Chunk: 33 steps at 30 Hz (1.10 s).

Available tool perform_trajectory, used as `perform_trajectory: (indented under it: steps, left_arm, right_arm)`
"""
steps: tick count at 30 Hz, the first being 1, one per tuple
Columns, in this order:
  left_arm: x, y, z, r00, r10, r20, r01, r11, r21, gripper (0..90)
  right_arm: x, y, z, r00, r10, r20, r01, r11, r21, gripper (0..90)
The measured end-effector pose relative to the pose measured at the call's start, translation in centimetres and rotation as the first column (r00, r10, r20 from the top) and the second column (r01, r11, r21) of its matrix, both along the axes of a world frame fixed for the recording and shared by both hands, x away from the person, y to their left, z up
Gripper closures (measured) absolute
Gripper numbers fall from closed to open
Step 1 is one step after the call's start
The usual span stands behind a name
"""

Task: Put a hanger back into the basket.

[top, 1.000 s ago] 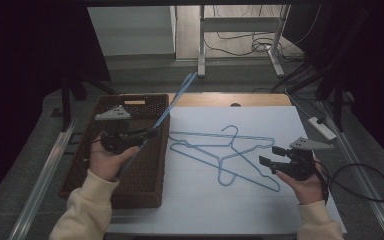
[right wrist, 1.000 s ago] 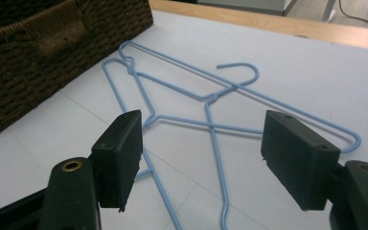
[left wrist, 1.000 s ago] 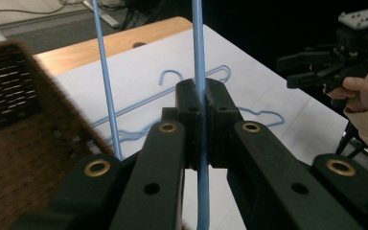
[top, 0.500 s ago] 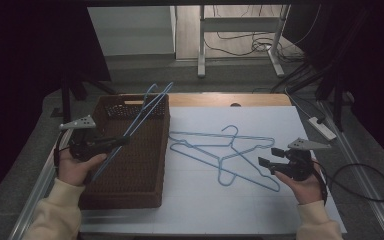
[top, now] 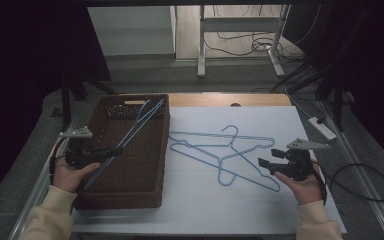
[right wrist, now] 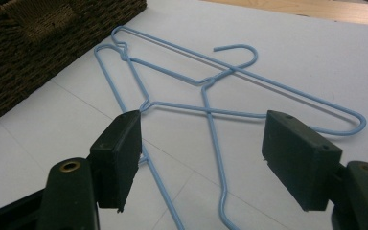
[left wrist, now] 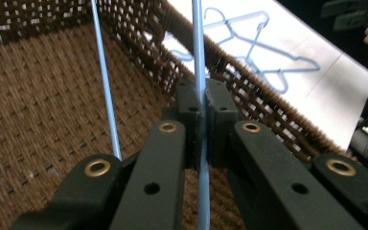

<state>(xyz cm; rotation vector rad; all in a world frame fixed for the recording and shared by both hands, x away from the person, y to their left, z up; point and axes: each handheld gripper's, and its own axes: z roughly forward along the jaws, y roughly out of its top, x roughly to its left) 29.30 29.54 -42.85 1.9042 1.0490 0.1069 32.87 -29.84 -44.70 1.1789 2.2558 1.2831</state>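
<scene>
The left gripper (left wrist: 200,108) has its fingers clamped on a blue hanger (left wrist: 197,57) over the wicker basket (top: 150,195), while the right gripper (right wrist: 201,153) hovers fingers spread wide, two crossed hangers (right wrist: 206,86) on the tabletop (top: 280,210) just ahead

Left gripper view: held hanger (left wrist: 200,57) wire runs off top and bottom edges; its hook and full outline not visible. Second wire of the same hanger cut by the top edge, lower end hidden behind the left gripper (left wrist: 200,125) linkage. Basket (left wrist: 38,120) cropped left and bottom.

Right gripper view: table hangers (right wrist: 206,91) partly hidden behind the right gripper (right wrist: 203,158) pads (right wrist: 117,153); lower wires leave the bottom edge. How the two hangers interlock: cannot tell.

High view: forearms cut by bottom edge; surroundings beyond the table too dark to resolve.
</scene>
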Motion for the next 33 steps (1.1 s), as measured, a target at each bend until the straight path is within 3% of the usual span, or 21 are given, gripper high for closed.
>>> perform_trajectory:
  steps: [7,11,14,17,19,23,24,25,26,33]
  left_arm:
    - [0.9,0.2,-1.4,0.996,0.025,-0.086,-0.022,0.9989,0.041,86.3]
    - [1.3,0.4,-1.8,0.9929,0.047,-0.11,-0.042,0.998,0.047,86.3]
    - [1.6,0.4,-2.4,0.9857,0.096,-0.139,-0.083,0.9917,0.099,86.2]
    - [1.7,0.5,-2.5,0.9804,0.115,-0.16,-0.1,0.9902,0.098,85.3]
    - [1.8,0.5,-2.6,0.9775,0.127,-0.168,-0.106,0.9858,0.13,84.5]
    - [1.7,0.0,-2.3,0.9853,0.09,-0.145,-0.073,0.9901,0.12,86.0]
    - [1.7,0.0,-2.3,0.9872,0.075,-0.14,-0.06,0.9922,0.109,86.1]
    - [1.8,-0.1,-2.2,0.9887,0.041,-0.144,-0.031,0.9969,0.072,86.1]
    - [1.8,-0.2,-2.0,0.9916,0.026,-0.127,-0.017,0.9975,0.069,86.2]
    - [2.1,0.1,-2.3,0.9922,0.02,-0.123,-0.012,0.9977,0.067,86.2]
  right_arm:
    - [0.0,0.1,-0.1,1.0,0.002,-0.002,-0.002,1.0,-0.006,31.0]
    - [0.0,0.1,-0.1,1.0,0.0,-0.006,0.0,1.0,-0.01,30.9]
    - [0.1,0.0,-0.2,1.0,-0.002,-0.009,0.002,1.0,-0.008,31.0]
    - [0.1,0.0,-0.2,0.9999,-0.001,-0.01,0.001,1.0,-0.01,30.9]
    - [0.1,0.1,-0.2,0.9999,-0.001,-0.011,0.001,0.9999,-0.013,30.9]
    - [0.0,0.1,-0.2,1.0,0.001,-0.009,-0.001,0.9999,-0.013,31.0]
    - [0.0,0.2,-0.2,1.0,0.002,-0.009,-0.002,0.9999,-0.013,31.0]
    - [0.1,0.2,-0.2,1.0,0.002,-0.01,-0.002,0.9999,-0.013,31.0]
    - [0.1,0.2,-0.2,0.9999,0.002,-0.01,-0.002,0.9999,-0.014,31.0]
    - [0.1,0.2,-0.3,0.9999,0.0,-0.011,-0.001,0.9999,-0.016,31.0]
